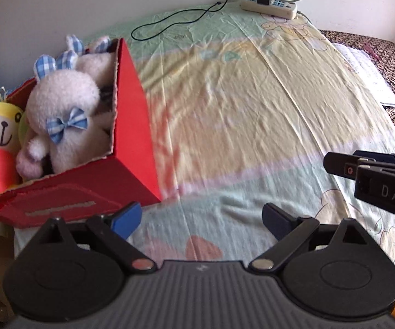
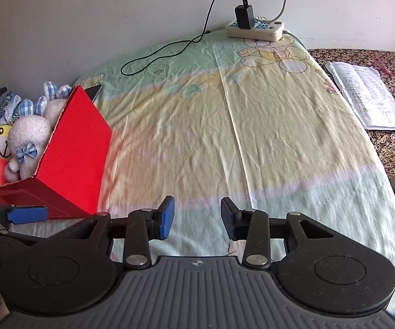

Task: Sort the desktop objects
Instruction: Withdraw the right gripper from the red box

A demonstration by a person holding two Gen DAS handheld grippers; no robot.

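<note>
left claw (image 1: 201, 216) just right of red box (image 1: 131, 148).

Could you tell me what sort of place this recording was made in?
Most likely a bedroom at home: a cartoon-bear sheet covers the surface, a red box holds plush toys, and a power strip with a charger lies by the wall.

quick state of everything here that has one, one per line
left gripper: open, nothing between the jaws
right gripper: open, nothing between the jaws
red box: open-topped, stuffed with plush toys
white bunny: upright in the box
charger: plugged into the power strip
booklet: lying open
</note>
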